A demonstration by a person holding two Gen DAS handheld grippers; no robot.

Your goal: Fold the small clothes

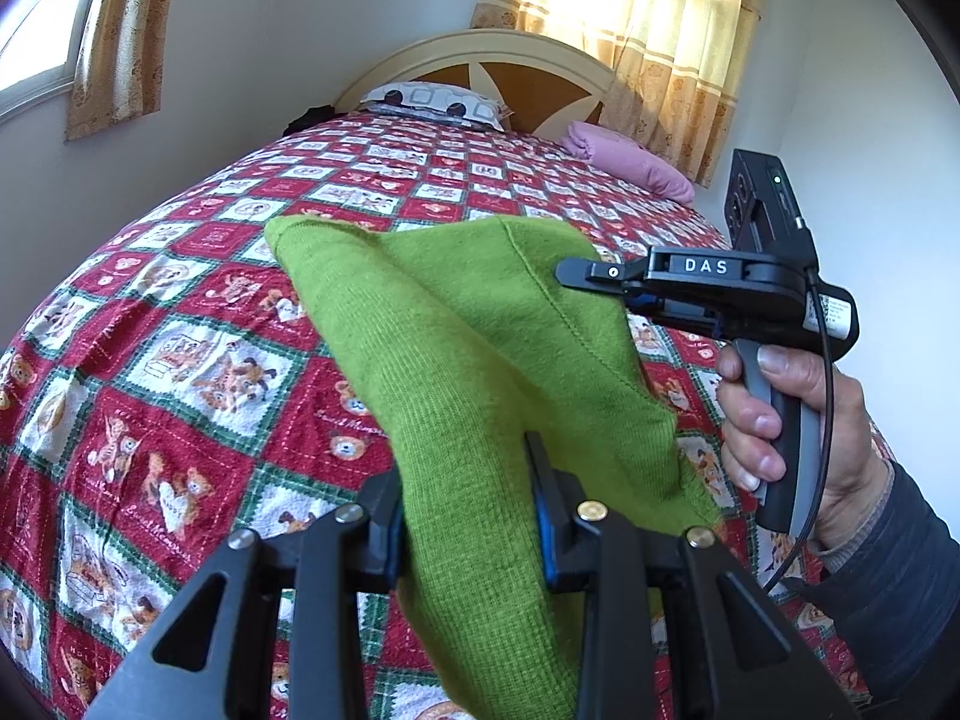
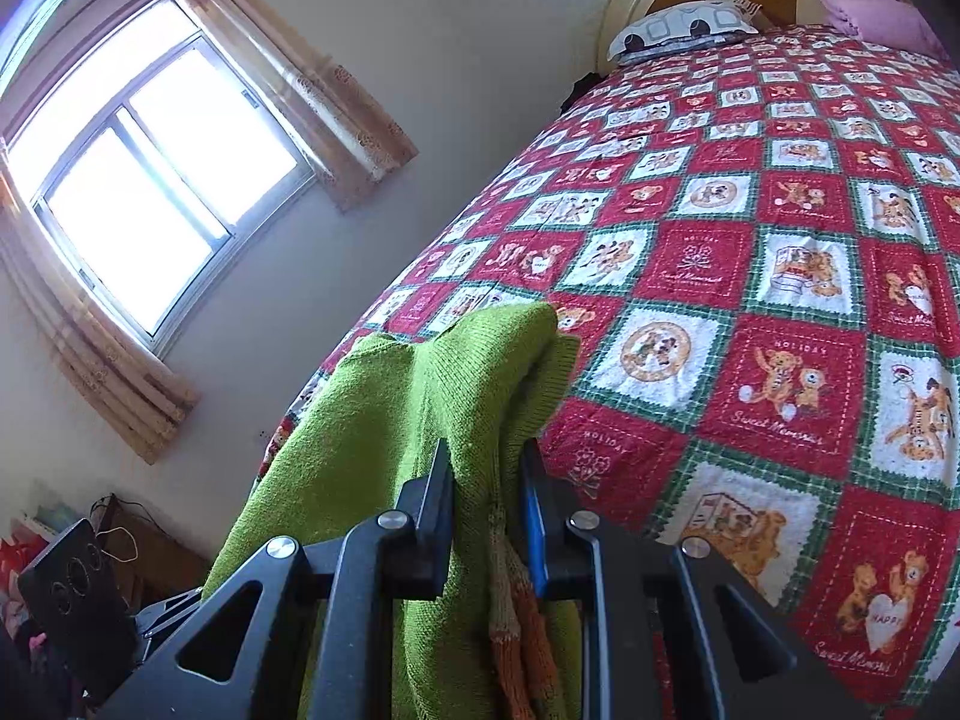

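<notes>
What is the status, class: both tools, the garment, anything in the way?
Left tool and right tool both clamped on green knit garment. Garment held up above patterned bedspread. Nothing in the way.

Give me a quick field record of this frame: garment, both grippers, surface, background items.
garment: green knitted small garment, lifted above the bed, bunched between both grippers; some orange knit shows near the right gripper's fingers
left gripper: shut on the green knit
right gripper: shut on the green knit; its handle is held by a hand in a dark sleeve
surface: bed with red, white and green teddy-bear patchwork cover
background: patterned pillow and pink folded cloth near the headboard; curtained window
fold state: not yet laid flat
</notes>
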